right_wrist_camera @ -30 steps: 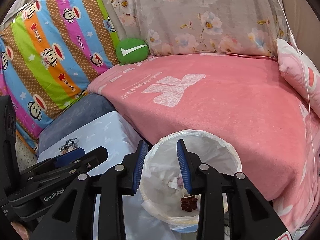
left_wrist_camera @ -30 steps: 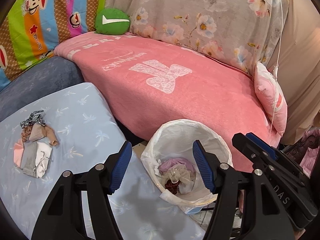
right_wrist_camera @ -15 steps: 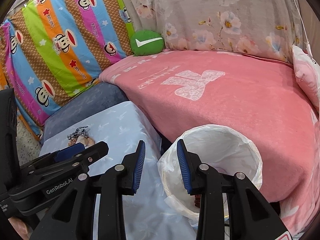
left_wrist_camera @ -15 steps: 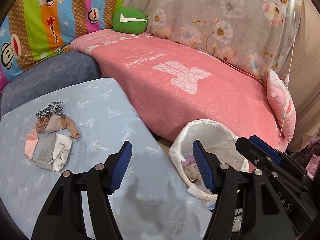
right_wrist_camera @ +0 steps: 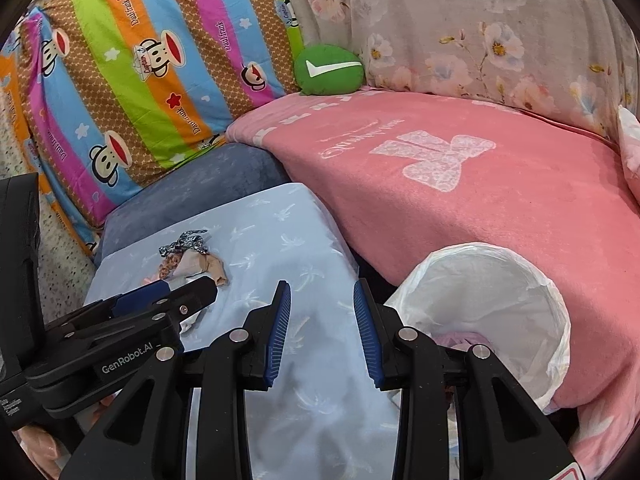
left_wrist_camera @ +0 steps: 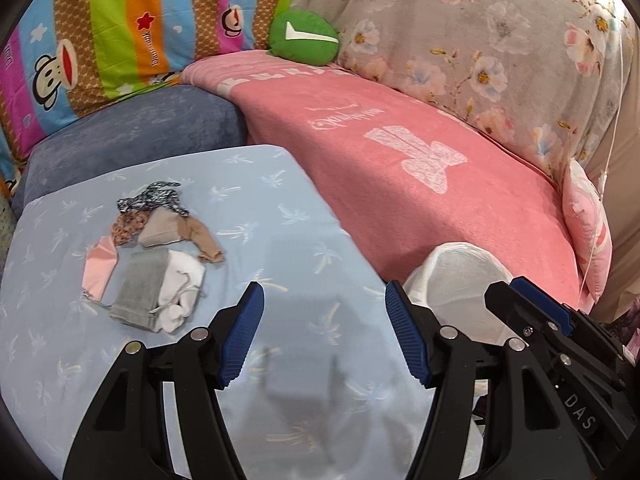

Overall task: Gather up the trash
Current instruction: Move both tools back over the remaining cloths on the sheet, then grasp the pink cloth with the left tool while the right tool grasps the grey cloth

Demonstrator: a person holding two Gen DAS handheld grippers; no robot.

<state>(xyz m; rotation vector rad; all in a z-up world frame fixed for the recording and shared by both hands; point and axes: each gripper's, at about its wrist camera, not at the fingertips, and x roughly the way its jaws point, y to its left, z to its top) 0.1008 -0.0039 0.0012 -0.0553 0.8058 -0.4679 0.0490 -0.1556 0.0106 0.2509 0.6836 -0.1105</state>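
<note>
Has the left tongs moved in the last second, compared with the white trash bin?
Yes. The left tongs swung left, away from the trash bin: the bin, before framed between its tips, now sits at its right, and blue tablecloth lies between them.

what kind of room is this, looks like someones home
Most likely a living room or bedroom in a home: a seat draped with a pink fleece blanket, a striped cartoon-monkey cushion propped behind it, and a white-lined waste bin standing beside a pale blue cloth-covered surface.
</note>
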